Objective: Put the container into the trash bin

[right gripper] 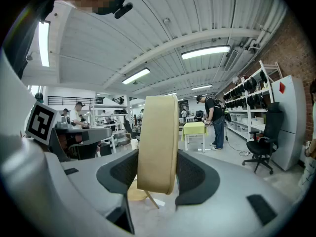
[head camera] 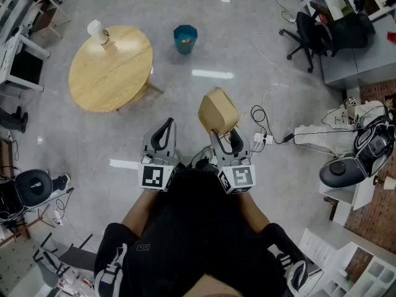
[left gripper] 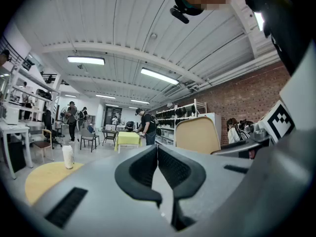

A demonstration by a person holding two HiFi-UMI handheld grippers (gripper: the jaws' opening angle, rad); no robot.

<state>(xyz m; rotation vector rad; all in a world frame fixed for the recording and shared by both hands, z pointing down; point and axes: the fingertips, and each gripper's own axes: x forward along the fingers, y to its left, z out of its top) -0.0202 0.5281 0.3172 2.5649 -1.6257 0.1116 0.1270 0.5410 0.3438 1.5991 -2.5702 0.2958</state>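
In the head view, you hold the tan container (head camera: 218,111) edge-up in your right gripper (head camera: 226,140), well short of the trash bin (head camera: 185,39), which holds a few coloured scraps. In the left gripper view, your left gripper (left gripper: 157,152) is pressed together and empty. In the right gripper view, the jaws pinch the container's flat sides, likely so it cannot swing. Its contents are hidden.

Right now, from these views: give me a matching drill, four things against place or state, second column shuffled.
Things:
1. tan flat container
2. teal plastic trash bin
3. white cup
4. left gripper

Place or state:
A. on the grey floor
B. shut, nothing between its jaws
C. clamped on edge in the right gripper
D. on the round wooden table

Pairs: 1-C, 2-A, 3-D, 4-B
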